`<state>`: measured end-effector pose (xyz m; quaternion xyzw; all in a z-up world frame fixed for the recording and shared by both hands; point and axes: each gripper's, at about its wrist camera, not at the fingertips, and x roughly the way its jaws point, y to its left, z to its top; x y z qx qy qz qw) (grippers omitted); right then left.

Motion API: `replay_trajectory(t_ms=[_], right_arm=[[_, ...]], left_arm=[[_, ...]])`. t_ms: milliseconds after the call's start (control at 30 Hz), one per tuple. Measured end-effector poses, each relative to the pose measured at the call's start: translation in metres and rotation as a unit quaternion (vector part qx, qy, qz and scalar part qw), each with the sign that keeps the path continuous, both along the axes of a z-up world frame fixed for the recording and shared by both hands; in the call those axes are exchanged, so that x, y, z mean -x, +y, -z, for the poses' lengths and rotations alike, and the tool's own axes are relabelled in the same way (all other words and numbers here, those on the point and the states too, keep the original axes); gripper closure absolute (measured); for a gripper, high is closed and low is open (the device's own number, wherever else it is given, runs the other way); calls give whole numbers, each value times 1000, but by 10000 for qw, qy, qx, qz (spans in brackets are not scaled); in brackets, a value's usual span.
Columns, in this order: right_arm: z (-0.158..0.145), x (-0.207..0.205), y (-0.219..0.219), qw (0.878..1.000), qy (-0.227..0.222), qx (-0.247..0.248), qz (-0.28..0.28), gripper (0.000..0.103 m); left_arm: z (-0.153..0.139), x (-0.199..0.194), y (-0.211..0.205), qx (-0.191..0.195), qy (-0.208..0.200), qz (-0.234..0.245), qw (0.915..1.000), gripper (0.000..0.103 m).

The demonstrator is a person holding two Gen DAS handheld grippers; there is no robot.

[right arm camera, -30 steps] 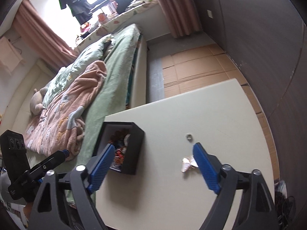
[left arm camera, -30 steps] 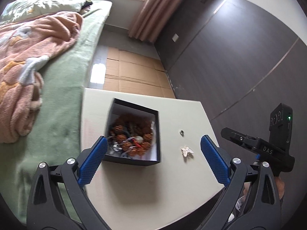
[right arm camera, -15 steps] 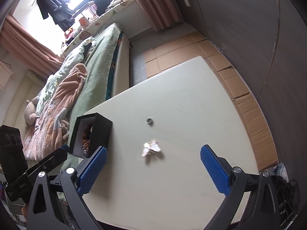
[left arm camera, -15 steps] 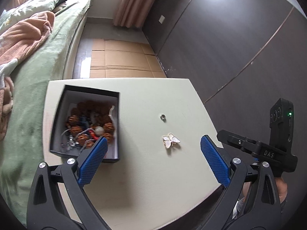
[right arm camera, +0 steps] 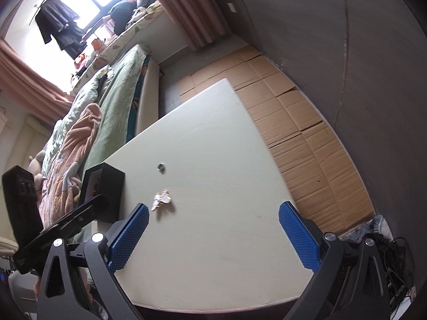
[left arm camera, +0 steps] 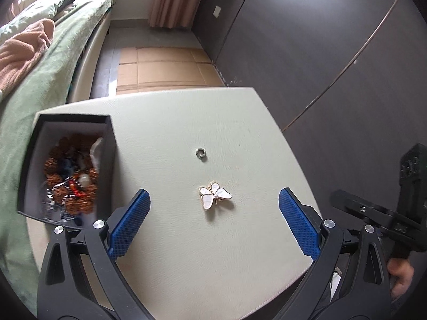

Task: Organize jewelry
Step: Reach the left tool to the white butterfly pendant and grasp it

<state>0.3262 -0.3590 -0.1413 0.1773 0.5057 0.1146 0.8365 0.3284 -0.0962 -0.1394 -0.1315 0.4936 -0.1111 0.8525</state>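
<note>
A white butterfly brooch lies on the pale table, and a small silver ring lies just beyond it. A black open box with beaded jewelry stands at the table's left. My left gripper is open and empty, hovering just short of the brooch, which sits centred between its blue pads. My right gripper is open and empty above the table's near edge; in its view the brooch is ahead to the left, with the ring and box beyond.
A bed with green and pink blankets runs along the table's left side. Cardboard sheets cover the floor beyond and right of the table. A dark wall stands at the right. Cables lie at the right.
My left gripper has swung right from over the box to face the brooch and come closer to it. My right gripper has turned right, so the brooch now lies toward its left finger.
</note>
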Motion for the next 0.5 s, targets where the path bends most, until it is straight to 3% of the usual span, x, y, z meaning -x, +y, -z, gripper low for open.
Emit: replay_trajectory(t_ms=[233,433,500], right_arm=[[7,4,-18,9999,58,11,158,8],[11,6,-24,9996,109,14,268,8],[12,7,-25,9995,116,19,297,8]], left_arm=[[24,-16,-18,-118,318,-137,9993,8],[41,-23,-39,-525,586,-61,9969,24],[45,-24,-43,-632,665,-57,9958,26]])
